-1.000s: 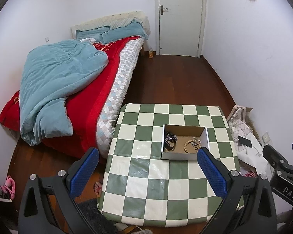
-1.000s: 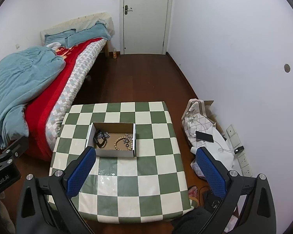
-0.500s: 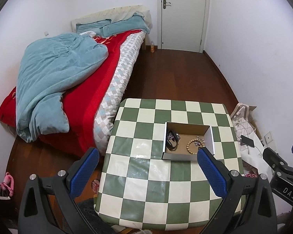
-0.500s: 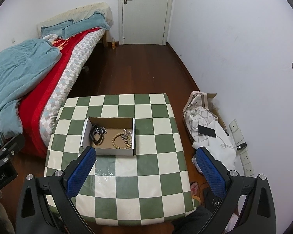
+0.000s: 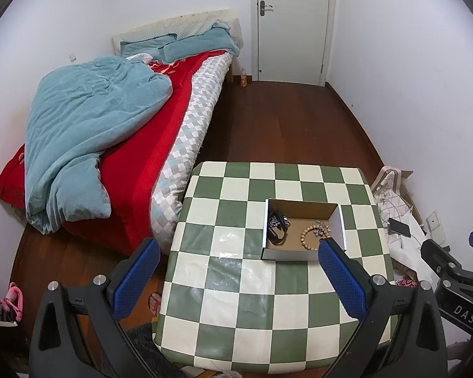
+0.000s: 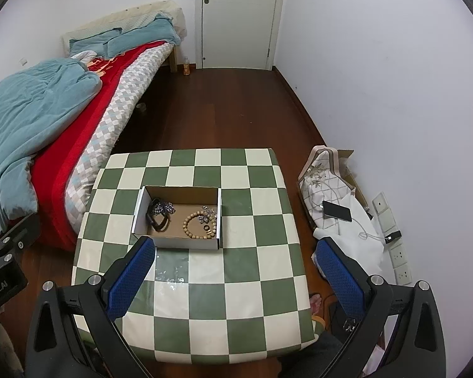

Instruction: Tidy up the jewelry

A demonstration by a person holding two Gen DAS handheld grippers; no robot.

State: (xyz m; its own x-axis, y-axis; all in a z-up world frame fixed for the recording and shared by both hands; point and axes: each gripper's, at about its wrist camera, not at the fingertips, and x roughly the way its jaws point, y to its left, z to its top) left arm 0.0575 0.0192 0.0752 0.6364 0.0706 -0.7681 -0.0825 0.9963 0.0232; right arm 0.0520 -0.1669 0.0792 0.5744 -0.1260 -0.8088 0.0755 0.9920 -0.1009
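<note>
Green-and-cream checkered table (image 6: 242, 286): 1 open cardboard box (image 6: 176, 242) resting on it, toward far half.

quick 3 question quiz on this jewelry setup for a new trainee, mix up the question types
1. True or false: the wooden bead bracelet lies on the checkered table outside the cardboard box.
2. Multiple choice: the left gripper and right gripper are A) both open and holding nothing, B) both shut on jewelry, C) one open and one shut.
3. Short answer: on which side of the box, in the right wrist view, does the black strap piece lie?

Key
1. False: it lies inside the box.
2. A.
3. The left side, with the bracelet and small silver pieces to the right.
</note>
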